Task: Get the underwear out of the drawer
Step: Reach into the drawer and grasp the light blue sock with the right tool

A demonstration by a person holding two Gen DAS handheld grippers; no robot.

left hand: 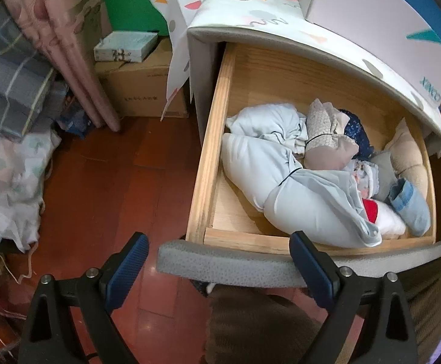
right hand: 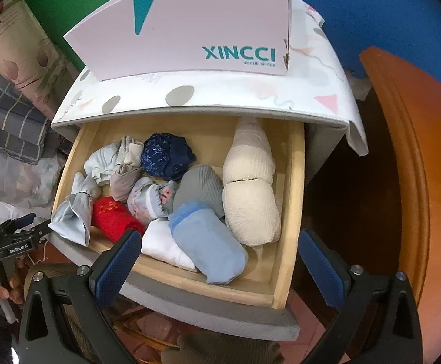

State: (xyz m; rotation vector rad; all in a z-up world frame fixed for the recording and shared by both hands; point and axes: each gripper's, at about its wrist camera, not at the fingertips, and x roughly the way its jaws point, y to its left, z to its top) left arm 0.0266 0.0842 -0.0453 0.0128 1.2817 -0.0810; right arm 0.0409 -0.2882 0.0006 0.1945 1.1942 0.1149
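**Drawer open, nothing picked yet**

Drawer point(right hand: 284, 273) is pulled fully out, so the opening step looks done. Both tools are empty. Left hand-held gripper point(left hand: 220, 270) is spread wide, hovering at the drawer's grey padded front point(left hand: 235, 261), holding nothing. Right hand-held gripper point(right hand: 220, 261) is also wide, above the drawer's near edge, empty.

Underwear pile point(right hand: 165, 182) lies inside the drawer, just ahead of the right gripper's fingertips: rolled and bunched pieces, including a red roll point(right hand: 115, 217), a light blue roll point(right hand: 208, 242), a navy piece point(right hand: 167, 154), a grey roll point(right hand: 199, 188) and two cream rolls point(right hand: 250, 188) toward the right side. The light blue roll is nearest, between the right fingers in view. A shoe box point(right hand: 190, 27) sits on the cabinet top beyond.

Left to do, by my read: descend, close on one piece, lift it clear. No garment is out yet.
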